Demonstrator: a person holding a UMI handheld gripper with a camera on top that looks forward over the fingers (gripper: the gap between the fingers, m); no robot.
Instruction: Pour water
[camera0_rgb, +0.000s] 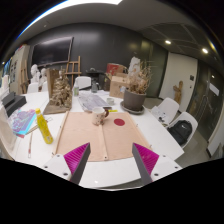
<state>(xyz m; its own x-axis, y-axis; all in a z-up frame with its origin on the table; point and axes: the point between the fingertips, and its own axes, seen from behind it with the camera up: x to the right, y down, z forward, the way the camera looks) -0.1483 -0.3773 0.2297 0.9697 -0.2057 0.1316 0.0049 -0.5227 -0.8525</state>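
No jug, cup or bottle of water can be told for certain. The likeliest candidate is the slim yellow bottle-shaped thing (44, 127) lying tilted on the white desk (160, 135), well ahead of the gripper (112, 160) and off to its left side, just beside a crumpled bluish-white wrapper (23, 121).

The jaws stand open and empty, one magenta pad on each finger — two fingers (76, 157), nothing between them but a tan rectangular mat (100, 138).

The main risk, as I judge it, is choosing the wrong thing, since no receiving vessel is clearly visible. A reach across to the left could also brush the wrapper or knock the yellow thing off the desk's edge. Water spilled here would soak the mat and the papers (95, 101) beyond.

Counted: one yellow thing, one wrapper, one mat carrying one small red disc (119, 122) and one pale lumpy object (100, 118), one dark pot with dried stems (133, 97), one brown branching ornament (61, 95) — and two white chairs (176, 118) at the right.
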